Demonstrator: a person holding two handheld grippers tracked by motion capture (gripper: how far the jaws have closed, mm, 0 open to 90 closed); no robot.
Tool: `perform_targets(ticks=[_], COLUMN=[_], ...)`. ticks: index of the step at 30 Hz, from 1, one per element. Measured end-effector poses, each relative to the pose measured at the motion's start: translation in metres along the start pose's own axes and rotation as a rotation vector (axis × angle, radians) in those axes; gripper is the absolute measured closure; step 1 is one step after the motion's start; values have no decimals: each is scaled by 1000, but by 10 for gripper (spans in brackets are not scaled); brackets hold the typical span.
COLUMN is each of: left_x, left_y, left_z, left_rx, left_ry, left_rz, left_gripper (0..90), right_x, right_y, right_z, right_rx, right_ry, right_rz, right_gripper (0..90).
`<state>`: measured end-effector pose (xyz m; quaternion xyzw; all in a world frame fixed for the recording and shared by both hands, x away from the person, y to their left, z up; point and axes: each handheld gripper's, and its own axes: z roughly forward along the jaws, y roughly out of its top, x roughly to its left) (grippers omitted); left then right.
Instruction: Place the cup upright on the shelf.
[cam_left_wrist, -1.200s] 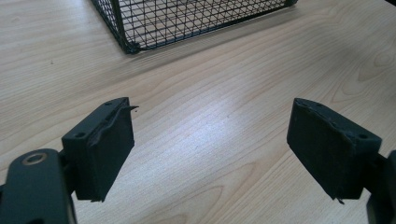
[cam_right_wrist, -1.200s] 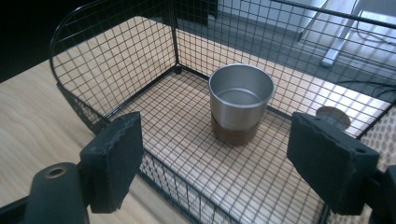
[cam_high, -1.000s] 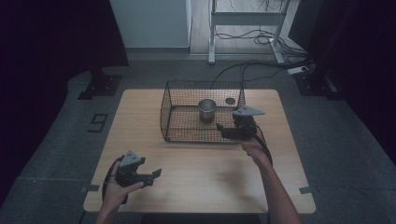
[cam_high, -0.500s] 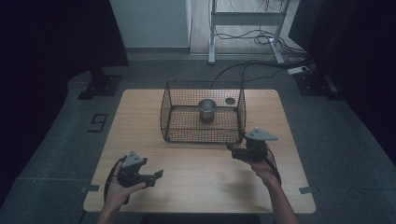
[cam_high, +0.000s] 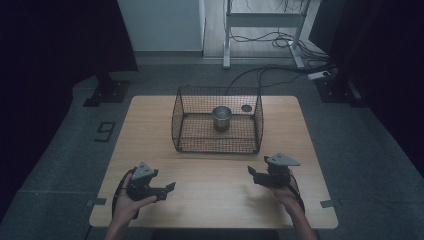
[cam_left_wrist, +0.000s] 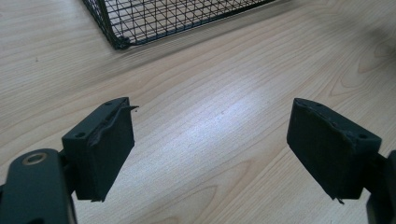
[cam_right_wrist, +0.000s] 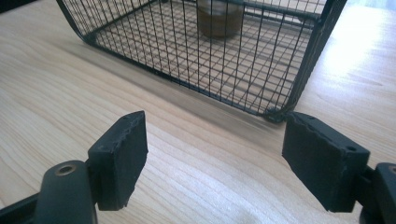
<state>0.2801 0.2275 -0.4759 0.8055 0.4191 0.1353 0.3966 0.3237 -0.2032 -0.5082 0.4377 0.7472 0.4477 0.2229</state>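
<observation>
Since the metal cup (cam_high: 222, 118) stands upright inside the wire basket (cam_high: 200, 145) at frame centre, the step looks like parking the left tongs (cam_high: 167, 190) and right tongs (cam_high: 253, 175), both wide open and empty, low over the desk (cam_high: 150, 125) near the bottom edge, clear of the mesh.

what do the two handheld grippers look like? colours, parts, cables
Left gripper and right gripper match: black bodies, each topped by a grey three-cornered plate, a black cable looping by the wrist. Jaws are black blocks with worn pads and screw holes. Forearms bare.
</observation>
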Motion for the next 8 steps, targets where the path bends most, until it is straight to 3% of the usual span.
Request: perform_targets(ticks=[8], left_x=[1], left_y=[0], left_z=[0], left_rx=[-1], left_ry=[1], left_rz=[-3], left_gripper=[152], right_x=[-1], right_y=[-1], right_z=[2], right_rx=[0], right_ry=[-14], right_rz=[-1], right_gripper=[213])
